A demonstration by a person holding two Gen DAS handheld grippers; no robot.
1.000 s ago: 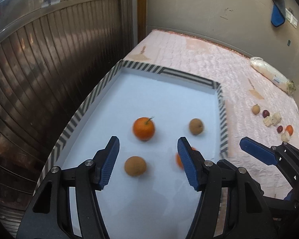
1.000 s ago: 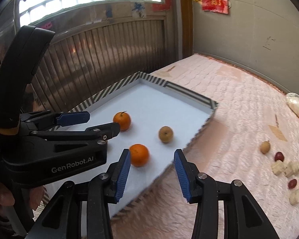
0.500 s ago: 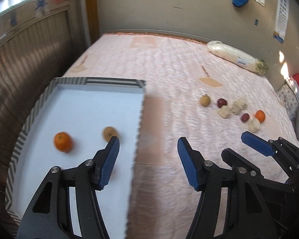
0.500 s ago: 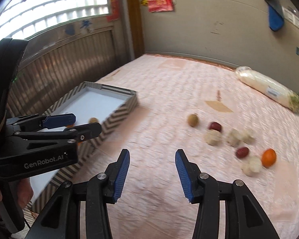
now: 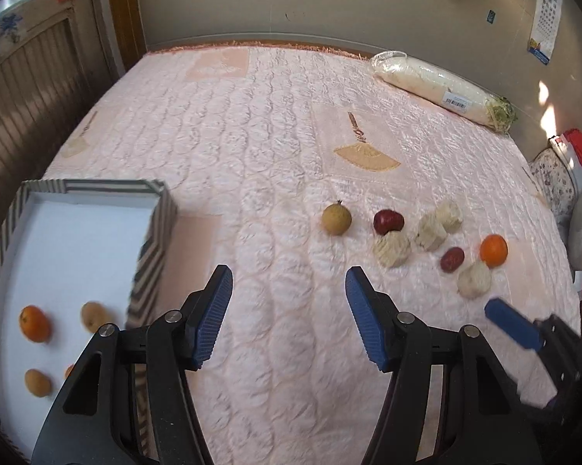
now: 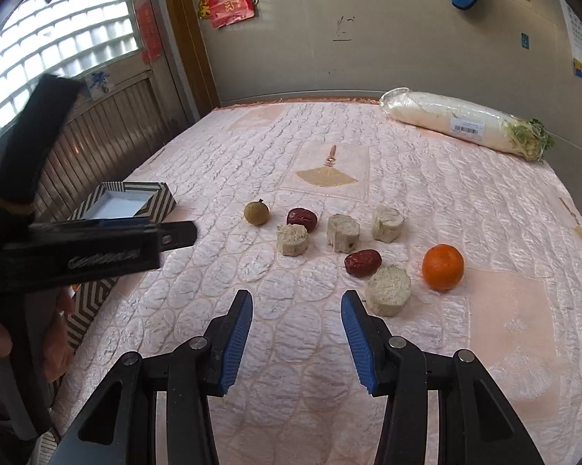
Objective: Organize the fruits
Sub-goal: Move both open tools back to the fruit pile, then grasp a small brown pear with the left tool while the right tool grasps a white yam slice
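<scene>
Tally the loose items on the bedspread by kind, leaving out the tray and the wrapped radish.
Oranges: 1
Brown round fruits: 1
Red dates: 2
Pale cut chunks: 4
Total: 8

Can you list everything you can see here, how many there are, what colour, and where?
tray: one, striped rim, white inside, at the left edge of the bed
fruits in the tray: two oranges fully seen plus a sliver of one behind the gripper, two brown round ones, on the white floor
brown round fruit: one, on the quilt, nearest the tray
red dates: two, dark red, among the pale pieces
pale chunks: four, cream, clustered mid-quilt
orange: one, far right of the cluster
wrapped radish: one, white, by the far wall
quilt: one, pink, covering the bed
left gripper: black, blue pads, jaws open, empty
right gripper: same, open, empty
</scene>
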